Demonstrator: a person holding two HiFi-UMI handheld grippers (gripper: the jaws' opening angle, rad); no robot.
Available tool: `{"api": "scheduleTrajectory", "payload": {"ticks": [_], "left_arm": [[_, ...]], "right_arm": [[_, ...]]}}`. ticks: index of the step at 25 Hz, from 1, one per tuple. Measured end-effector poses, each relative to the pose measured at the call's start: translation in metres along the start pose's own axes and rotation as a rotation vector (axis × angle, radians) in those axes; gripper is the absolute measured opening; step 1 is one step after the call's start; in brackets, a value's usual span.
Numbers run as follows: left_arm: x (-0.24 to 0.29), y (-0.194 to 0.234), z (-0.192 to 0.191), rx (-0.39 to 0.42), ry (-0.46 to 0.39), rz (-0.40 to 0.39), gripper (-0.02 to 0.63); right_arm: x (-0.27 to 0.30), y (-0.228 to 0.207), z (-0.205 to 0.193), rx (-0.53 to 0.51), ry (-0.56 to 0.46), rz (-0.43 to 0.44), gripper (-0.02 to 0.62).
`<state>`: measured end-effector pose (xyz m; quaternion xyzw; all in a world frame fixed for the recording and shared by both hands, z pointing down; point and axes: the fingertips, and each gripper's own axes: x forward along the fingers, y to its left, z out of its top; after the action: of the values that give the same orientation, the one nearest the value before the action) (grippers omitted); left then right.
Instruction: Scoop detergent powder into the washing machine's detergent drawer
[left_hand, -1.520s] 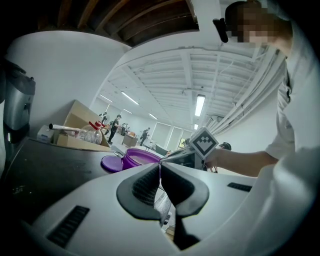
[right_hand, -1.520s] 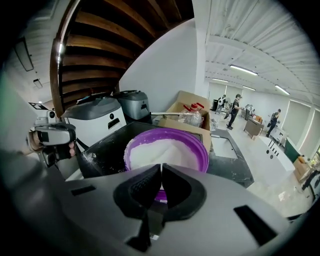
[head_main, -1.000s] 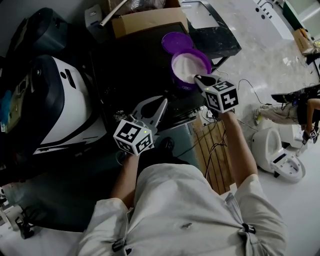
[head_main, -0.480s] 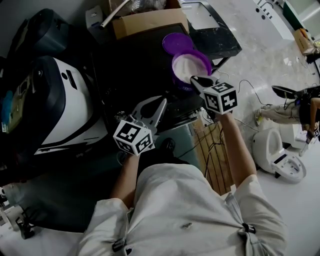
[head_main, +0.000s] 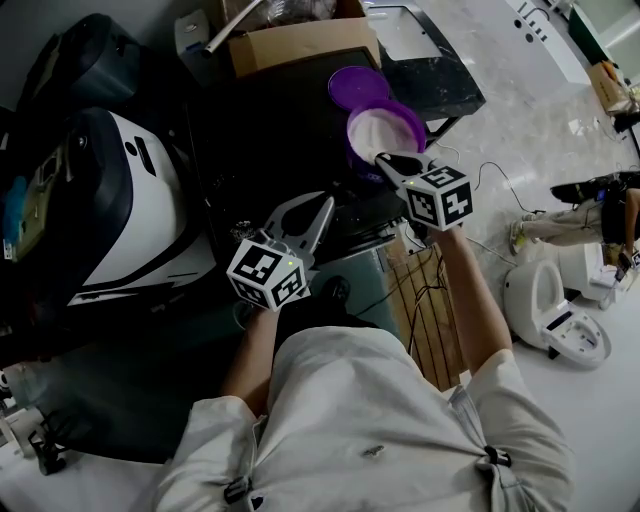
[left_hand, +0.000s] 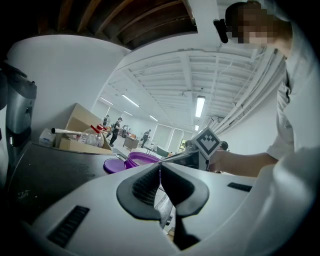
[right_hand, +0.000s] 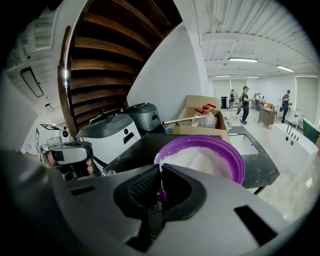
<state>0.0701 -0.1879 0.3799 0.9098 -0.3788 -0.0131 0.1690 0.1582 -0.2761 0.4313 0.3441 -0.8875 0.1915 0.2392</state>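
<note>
Black tabletop: carries everything listed below.

White-and-dark rounded appliance: stands to your left, off the tabletop's left edge. No detergent drawer can be picked out on it or anywhere else.

Round purple plastic bowl of white detergent powder: sits at the tabletop's far right corner. The powder is heaped and fills most of the bowl.

Flat purple lid: lies just beyond the bowl, touching or nearly touching its far-left rim.

Right tool: its tips are at the bowl's near rim, and it points straight over the powder. In the right gripper view its jaws are clenched. A purple sliver shows in the seam; you cannot tell whether that is a scoop handle or the bowl's rim behind.

Left tool: clenched on nothing. It is held back near your body, well apart from the bowl, which lies ahead and to its right.

Governing relation: the powder is dead ahead of your right tool. That is the nearer one for the scoop.
</note>
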Motion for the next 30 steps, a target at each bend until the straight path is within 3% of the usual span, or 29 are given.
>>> {"api": "scheduleTrajectory", "payload": {"ticks": [8, 16, 30], "left_arm": [[0.000, -0.002, -0.001, 0.003, 0.000, -0.004, 0.021], [0.000, -0.002, 0.001, 0.013, 0.003, 0.006, 0.021], [0.001, -0.007, 0.000, 0.025, 0.006, 0.028, 0.021]], "right_arm": [[0.000, 0.000, -0.001, 0.032, -0.013, 0.018, 0.012], [-0.007, -0.018, 0.000, 0.274, -0.118, 0.024, 0.012], [-0.019, -0.033, 0.013, 0.465, -0.249, 0.063, 0.012]]}}
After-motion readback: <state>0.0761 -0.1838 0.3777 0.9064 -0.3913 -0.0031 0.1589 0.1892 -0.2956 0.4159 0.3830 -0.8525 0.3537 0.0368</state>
